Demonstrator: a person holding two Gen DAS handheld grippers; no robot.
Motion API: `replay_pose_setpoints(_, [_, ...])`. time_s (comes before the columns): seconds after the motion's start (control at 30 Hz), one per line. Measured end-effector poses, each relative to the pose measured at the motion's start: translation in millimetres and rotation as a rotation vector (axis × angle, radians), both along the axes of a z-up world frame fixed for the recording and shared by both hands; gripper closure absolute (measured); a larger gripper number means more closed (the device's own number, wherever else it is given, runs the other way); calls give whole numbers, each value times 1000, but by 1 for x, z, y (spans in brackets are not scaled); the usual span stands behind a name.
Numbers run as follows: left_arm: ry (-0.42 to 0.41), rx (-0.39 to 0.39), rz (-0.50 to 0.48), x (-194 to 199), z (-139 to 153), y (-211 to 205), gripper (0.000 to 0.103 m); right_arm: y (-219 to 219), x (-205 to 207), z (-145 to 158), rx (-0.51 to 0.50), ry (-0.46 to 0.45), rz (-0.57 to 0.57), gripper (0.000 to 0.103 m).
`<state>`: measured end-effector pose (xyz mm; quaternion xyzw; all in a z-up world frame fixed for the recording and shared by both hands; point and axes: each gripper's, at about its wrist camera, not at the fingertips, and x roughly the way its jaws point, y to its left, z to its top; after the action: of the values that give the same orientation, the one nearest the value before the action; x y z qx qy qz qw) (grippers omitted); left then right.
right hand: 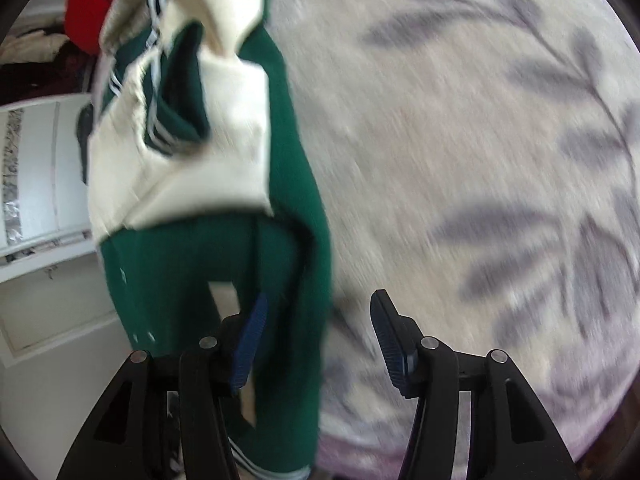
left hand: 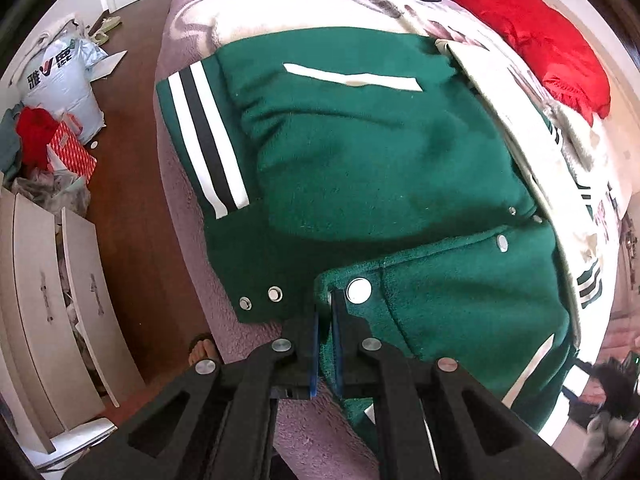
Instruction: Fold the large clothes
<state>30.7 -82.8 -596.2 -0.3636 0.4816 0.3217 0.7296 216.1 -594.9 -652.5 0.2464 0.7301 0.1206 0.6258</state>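
A green varsity jacket (left hand: pixel 360 152) with white and black striped hem, cream sleeves and metal snaps lies across the bed. In the left wrist view my left gripper (left hand: pixel 325 300) is shut on the jacket's front edge, right beside a large white snap (left hand: pixel 359 290), and that flap is folded over the body. In the blurred right wrist view my right gripper (right hand: pixel 318 320) stands open. The jacket's green cloth and a cream sleeve (right hand: pixel 188 168) hang by its left finger (right hand: pixel 250 340); the right finger (right hand: pixel 390 340) is bare over the bedspread.
The bed carries a cream leaf-patterned blanket (right hand: pixel 480 140) over a lilac fleece cover (left hand: pixel 184 184). A red garment (left hand: pixel 540 40) lies at the far right. On the wooden floor at the left stand a white drawer unit (left hand: pixel 48 300), bags (left hand: pixel 64 76) and clutter. A person's sandalled foot (left hand: pixel 204 350) shows near the bed.
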Motion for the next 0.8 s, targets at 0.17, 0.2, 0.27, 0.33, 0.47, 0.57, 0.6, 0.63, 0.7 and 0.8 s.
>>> replay_pose_setpoints(0.17, [24,-23,0,5,-18,4,99,-2,26,-11,-137,-62,-29,98])
replay_pose_setpoints(0.2, [30,-27,-3,6,-22,5,99,-3,23,-18,-147,-39,-56,98])
replay_pose_setpoints(0.27, [48,-36,-10,9,-25,6,99,-5,21,-24,-138,-13,-59,98])
replay_pose_setpoints(0.33, [64,-64,-13,11,-23,9,95,-4,28,-10,-122,-6,13,96])
replay_pose_setpoints(0.47, [119,-101,-36,8,-7,9,86,-37,44,22,-6,20,-63,60])
replay_pose_setpoints(0.57, [176,-44,-96,11,9,-1,27,-78,73,35,10,-31,-193,51])
replay_pose_setpoints(0.6, [180,-31,-106,13,13,-4,10,-84,85,32,-5,-42,-203,51])
replay_pose_setpoints(0.63, [179,-19,-113,15,18,-8,10,-88,99,27,-22,-57,-200,51])
replay_pose_setpoints(0.7, [190,0,-142,26,26,-20,10,-76,124,5,2,-42,-163,51])
replay_pose_setpoints(0.8, [215,50,-206,50,33,-42,10,-55,146,-14,-1,-47,-145,51])
